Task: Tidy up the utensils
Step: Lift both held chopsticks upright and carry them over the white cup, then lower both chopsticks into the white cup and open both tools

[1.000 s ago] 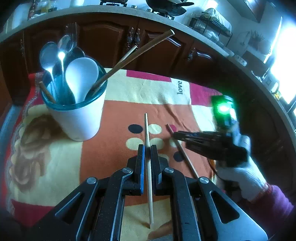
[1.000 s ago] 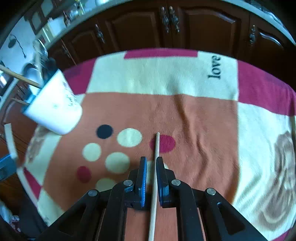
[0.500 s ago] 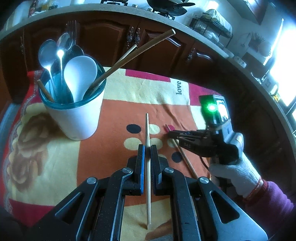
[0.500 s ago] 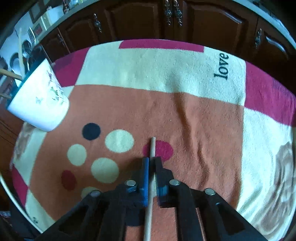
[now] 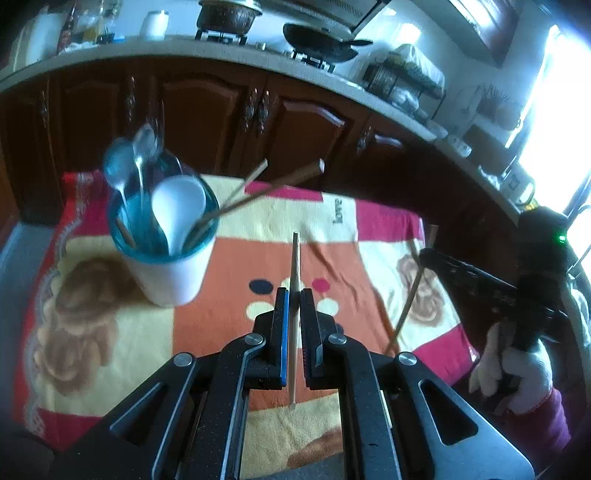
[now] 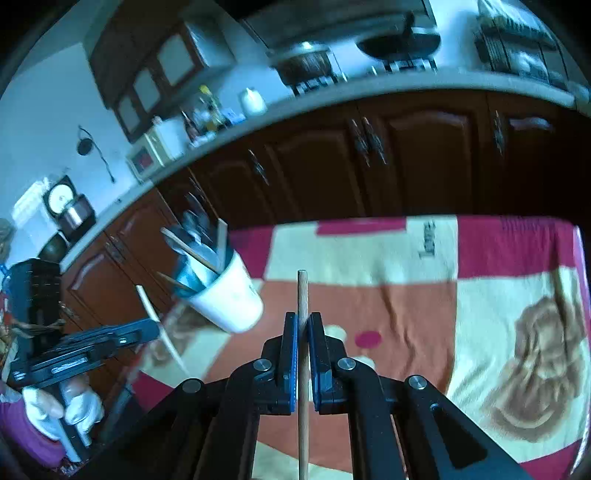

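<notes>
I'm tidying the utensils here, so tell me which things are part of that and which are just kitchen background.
Part of the job:
- left gripper, shut on light chopstick
- right gripper, shut on brown chopstick
- utensil cup holding spoons and chopsticks

Just lying about:
- patterned cloth
- pots on stove
- dish rack

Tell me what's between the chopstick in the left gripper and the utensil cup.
Nothing: in the left wrist view, only bare blanket lies between the chopstick and the cup.
</notes>
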Demonstrator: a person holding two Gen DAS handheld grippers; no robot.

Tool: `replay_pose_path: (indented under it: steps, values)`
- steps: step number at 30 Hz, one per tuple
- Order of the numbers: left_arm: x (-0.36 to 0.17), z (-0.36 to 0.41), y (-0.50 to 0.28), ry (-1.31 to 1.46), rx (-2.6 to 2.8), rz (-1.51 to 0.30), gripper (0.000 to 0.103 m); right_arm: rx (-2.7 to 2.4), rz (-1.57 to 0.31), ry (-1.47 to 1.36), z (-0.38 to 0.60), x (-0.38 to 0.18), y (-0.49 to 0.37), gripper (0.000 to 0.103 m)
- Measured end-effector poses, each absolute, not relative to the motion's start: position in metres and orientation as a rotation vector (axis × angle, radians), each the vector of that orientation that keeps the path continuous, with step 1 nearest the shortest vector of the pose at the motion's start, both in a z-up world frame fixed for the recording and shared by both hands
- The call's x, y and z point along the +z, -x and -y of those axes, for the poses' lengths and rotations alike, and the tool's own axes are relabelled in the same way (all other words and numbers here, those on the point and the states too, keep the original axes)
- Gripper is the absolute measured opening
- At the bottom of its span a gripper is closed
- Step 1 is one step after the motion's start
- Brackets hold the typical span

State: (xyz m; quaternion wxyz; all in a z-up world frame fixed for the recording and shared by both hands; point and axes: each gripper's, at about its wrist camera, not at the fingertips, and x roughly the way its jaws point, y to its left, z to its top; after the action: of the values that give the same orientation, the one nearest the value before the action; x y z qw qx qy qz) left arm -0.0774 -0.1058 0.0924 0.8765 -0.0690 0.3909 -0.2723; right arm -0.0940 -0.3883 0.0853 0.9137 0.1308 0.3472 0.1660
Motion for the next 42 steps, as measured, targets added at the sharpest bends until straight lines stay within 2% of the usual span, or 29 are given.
replay_pose_path:
  steps: [11, 21, 28, 42]
  values:
    - [0.159, 0.067, 0.069, 0.146, -0.540, -0.699, 0.004, 0.494, -0.545, -0.207, 0.332, 0.188, 0.092, 0.005]
    - [0.207, 0.030, 0.031, 0.120, -0.438, -0.577, 0.004, 0.596, -0.486, -0.107, 0.260, 0.240, 0.060, 0.005]
    - [0.211, 0.017, -0.004, 0.086, -0.338, -0.523, 0.004, 0.559, -0.469, -0.065, 0.223, 0.242, 0.024, 0.005]
    - [0.156, 0.018, -0.048, 0.093, -0.268, -0.572, 0.004, 0.494, -0.553, 0.001, 0.176, 0.179, -0.021, 0.005]
